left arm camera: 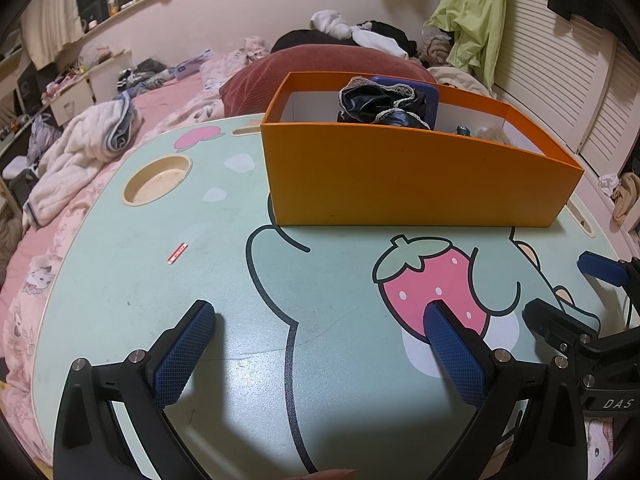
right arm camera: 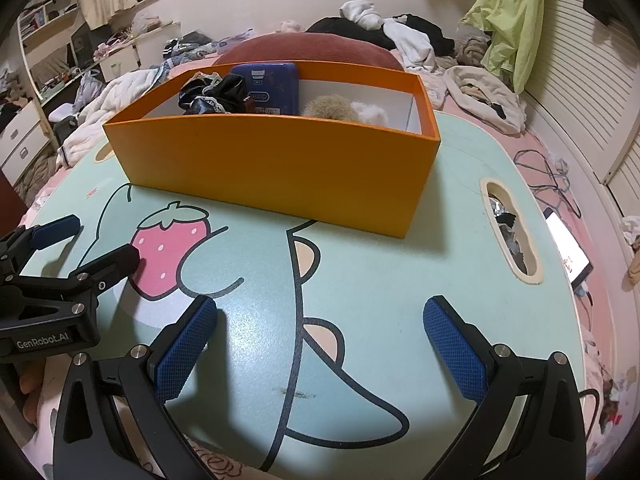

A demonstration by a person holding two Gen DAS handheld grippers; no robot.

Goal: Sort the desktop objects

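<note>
An orange box (left arm camera: 400,176) stands at the far side of the green cartoon lap table (left arm camera: 160,300). It holds a black lace-trimmed cloth (left arm camera: 380,106), a blue case (left arm camera: 428,96) and a furry toy (left arm camera: 494,134). The box also shows in the right wrist view (right arm camera: 280,164), with the cloth (right arm camera: 216,94), the blue case (right arm camera: 266,86) and the furry toy (right arm camera: 332,108) inside. My left gripper (left arm camera: 320,316) is open and empty, low over the table's near side. My right gripper (right arm camera: 320,312) is open and empty beside it, to the right.
A small red strip (left arm camera: 177,252) lies on the table left of the box. A round cup recess (left arm camera: 158,180) is at the far left, a slot (right arm camera: 512,232) at the right edge. Bedding, clothes and a red cushion (left arm camera: 320,68) surround the table. A lit phone (right arm camera: 568,252) lies on the bed.
</note>
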